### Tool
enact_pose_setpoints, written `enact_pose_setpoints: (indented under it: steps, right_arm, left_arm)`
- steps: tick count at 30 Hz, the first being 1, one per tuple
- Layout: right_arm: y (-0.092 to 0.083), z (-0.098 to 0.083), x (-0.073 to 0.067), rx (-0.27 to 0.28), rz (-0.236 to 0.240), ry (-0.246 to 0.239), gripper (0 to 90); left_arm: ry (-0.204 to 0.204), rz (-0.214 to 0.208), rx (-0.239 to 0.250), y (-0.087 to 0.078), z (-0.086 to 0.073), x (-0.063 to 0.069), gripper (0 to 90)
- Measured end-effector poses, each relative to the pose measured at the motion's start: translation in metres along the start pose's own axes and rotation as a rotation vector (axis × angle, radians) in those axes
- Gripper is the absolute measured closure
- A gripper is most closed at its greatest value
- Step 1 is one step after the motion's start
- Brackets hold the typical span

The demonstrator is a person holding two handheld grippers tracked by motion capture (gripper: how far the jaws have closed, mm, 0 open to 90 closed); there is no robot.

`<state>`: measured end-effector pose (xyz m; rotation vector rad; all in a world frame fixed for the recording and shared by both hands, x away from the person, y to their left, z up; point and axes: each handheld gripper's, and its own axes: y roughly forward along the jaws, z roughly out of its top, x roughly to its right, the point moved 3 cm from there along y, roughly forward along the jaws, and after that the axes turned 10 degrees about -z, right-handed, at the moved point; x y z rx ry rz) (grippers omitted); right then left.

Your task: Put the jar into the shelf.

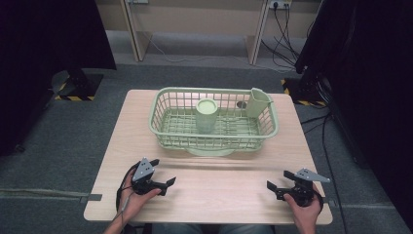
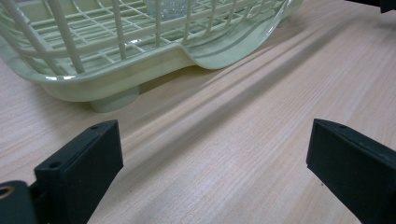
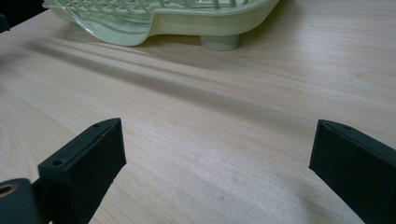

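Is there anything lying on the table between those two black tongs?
No. The high view shows bare wood between the left tongs and right tongs.

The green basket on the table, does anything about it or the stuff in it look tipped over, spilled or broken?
Nothing stands out. The basket sits flat on the table, square to its edges. The cup stands in it mouth down. The small holder hangs at the basket's far right corner. No spill or breakage shows.

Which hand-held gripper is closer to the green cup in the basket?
The left. The left hand-held gripper sits near the table's front edge, below and left of the cup. The right hand-held gripper sits farther off, toward the front right.
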<state>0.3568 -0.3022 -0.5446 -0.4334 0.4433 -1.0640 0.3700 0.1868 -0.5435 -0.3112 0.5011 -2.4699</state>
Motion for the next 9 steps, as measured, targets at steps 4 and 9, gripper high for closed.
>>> enact_pose_setpoints:
  steps: [4,9]
  right_arm:
    - [-0.0001,0.0000,0.0001,0.000,0.000,0.000,3.7]
    - [0.0001,0.0000,0.0002,0.000,0.002,0.001,3.7]
  left_arm:
    - [-0.002,0.001,-0.002,0.0002,0.0000,-0.0001,3.3]
    - [-0.002,-0.003,-0.006,0.0003,0.0000,0.0002,3.3]
